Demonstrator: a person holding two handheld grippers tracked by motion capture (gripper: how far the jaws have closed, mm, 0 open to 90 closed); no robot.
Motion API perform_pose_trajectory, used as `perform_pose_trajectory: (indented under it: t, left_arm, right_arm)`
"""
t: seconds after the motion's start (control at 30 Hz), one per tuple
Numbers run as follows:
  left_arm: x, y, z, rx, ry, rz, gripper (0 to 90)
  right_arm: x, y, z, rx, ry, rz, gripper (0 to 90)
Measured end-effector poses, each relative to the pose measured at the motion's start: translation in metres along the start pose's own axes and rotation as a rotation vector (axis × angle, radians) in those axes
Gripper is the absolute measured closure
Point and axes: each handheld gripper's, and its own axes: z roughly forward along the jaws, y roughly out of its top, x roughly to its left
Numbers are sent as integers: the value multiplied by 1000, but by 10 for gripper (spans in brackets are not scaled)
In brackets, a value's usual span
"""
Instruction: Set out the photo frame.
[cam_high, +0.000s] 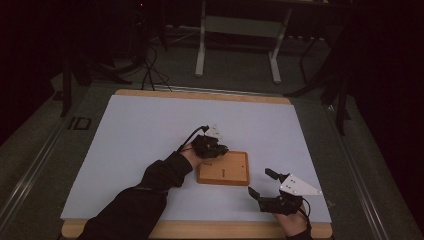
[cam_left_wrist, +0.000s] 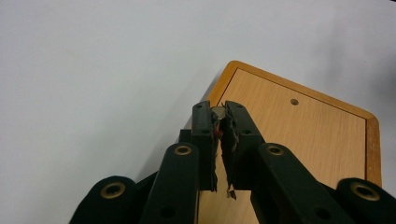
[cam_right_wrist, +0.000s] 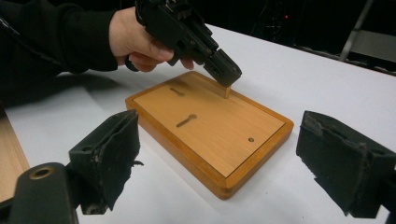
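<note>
Fingers (cam_left_wrist: 205, 135) of the left gripper (cam_high: 212, 147) are clenched on a small peg (cam_left_wrist: 218, 112), its tip touching the near-left corner area of a wooden board (cam_high: 224, 168). Beyond the white surface (cam_high: 150, 130), a grey frame with two legs (cam_high: 240, 30) stands on the dark floor, cables beside it. Lying flat at the middle of the surface, the board is a light rectangle with a darker raised rim, a keyhole-shaped slot (cam_right_wrist: 187, 120), a short slot (cam_right_wrist: 176, 91) and a small round hole (cam_right_wrist: 251, 139). At right, near the board's corner, the right gripper (cam_high: 262, 184) hovers with fingers (cam_right_wrist: 109, 154) spread wide, released and empty.
</note>
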Motion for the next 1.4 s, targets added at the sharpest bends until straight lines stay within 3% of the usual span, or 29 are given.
perform_pose_trajectory:
  t: [0.17,0.3,0.67,0.93,0.97,1.4]
  left_arm:
    - [4,1,0,5,-19,-30,845]
    - [7,1,0,10,-40,-50,846]
    - [12,2,0,20,-67,-69,848]
    - [13,5,0,50,-78,-82,847]
    - [13,5,0,50,-78,-82,847]
    - [20,9,1,76,-112,-115,846]
  right_arm:
    - [0,2,0,22,17,-63,130]
    - [2,3,4,82,8,-114,134]
    - [3,5,12,185,26,-277,182]
    - [11,3,21,275,-59,-475,226]
    - [11,3,21,275,-59,-475,226]
    - [27,-13,33,355,-177,-727,282]
